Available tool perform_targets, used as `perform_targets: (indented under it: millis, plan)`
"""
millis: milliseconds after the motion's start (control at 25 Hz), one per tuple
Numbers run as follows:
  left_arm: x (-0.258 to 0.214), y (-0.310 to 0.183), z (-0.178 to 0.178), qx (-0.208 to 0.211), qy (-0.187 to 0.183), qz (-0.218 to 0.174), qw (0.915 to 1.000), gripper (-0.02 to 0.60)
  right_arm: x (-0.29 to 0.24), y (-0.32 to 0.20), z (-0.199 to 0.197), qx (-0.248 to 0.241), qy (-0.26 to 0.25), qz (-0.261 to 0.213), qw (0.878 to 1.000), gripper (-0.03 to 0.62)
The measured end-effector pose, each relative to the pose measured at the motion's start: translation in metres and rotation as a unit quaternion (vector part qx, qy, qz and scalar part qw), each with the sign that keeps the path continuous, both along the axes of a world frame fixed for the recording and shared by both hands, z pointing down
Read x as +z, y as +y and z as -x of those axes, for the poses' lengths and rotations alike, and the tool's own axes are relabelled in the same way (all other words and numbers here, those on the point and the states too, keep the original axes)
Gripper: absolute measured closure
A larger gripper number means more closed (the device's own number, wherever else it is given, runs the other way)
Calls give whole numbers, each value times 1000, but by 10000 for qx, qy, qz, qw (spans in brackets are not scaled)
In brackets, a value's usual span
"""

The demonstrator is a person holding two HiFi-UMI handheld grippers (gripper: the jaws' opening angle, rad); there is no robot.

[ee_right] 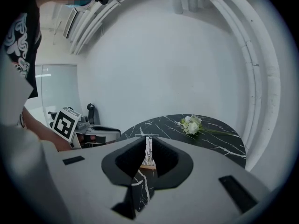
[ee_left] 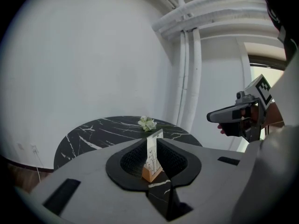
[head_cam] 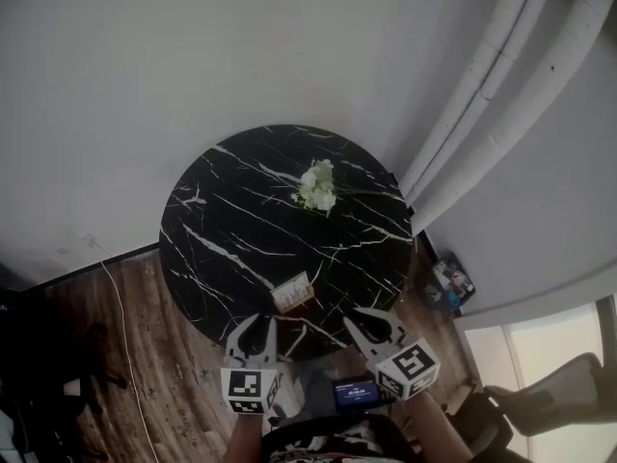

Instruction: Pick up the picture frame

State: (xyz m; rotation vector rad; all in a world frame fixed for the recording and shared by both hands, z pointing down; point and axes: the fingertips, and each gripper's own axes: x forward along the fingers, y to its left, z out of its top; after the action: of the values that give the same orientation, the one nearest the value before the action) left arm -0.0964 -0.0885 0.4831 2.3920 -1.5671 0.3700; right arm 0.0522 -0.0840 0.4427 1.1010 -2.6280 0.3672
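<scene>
A small picture frame (head_cam: 292,292) with a pale print and a wooden base stands on the near part of a round black marble table (head_cam: 231,220). My left gripper (head_cam: 258,324) hovers open at the table's near edge, just left of the frame. My right gripper (head_cam: 371,316) is open too, just right of it. Neither touches it. In the left gripper view the picture frame (ee_left: 153,155) shows edge-on in the gap between the jaws, with the right gripper (ee_left: 238,115) off to the side. The right gripper view likewise has the picture frame (ee_right: 148,152) between its jaws.
A white flower bunch (head_cam: 316,188) lies at the table's far side. White pipes (head_cam: 482,95) run down the wall at right. A thin cable (head_cam: 120,316) trails over the wood floor at left. Small objects (head_cam: 453,280) lie on the floor at right, beside a chair (head_cam: 540,403).
</scene>
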Motion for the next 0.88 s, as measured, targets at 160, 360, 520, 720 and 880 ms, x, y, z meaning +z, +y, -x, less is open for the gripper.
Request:
perform_targets:
  millis: [160,360,520,720,880]
  plan:
    - [27,-5,-3,-44,-11,267,9996,489,20,-12,5,-193,170,136,9996,572]
    - [59,-8,-2,-153,8,639,9978,459,49,-27,6,-378,367,340,9980,572]
    - [75,-16,-1,-186,13,812,9965,456,72,-36,11,-633,683,469,9946,572]
    - [95,-19,-1,-284,47,1001,9946,453,102,-43,21,-1031,1133,618,9863,572]
    - [109,-23,-4,-254,20,1155,9930,443,116,-50,26,-1188,1233,728,9826,572]
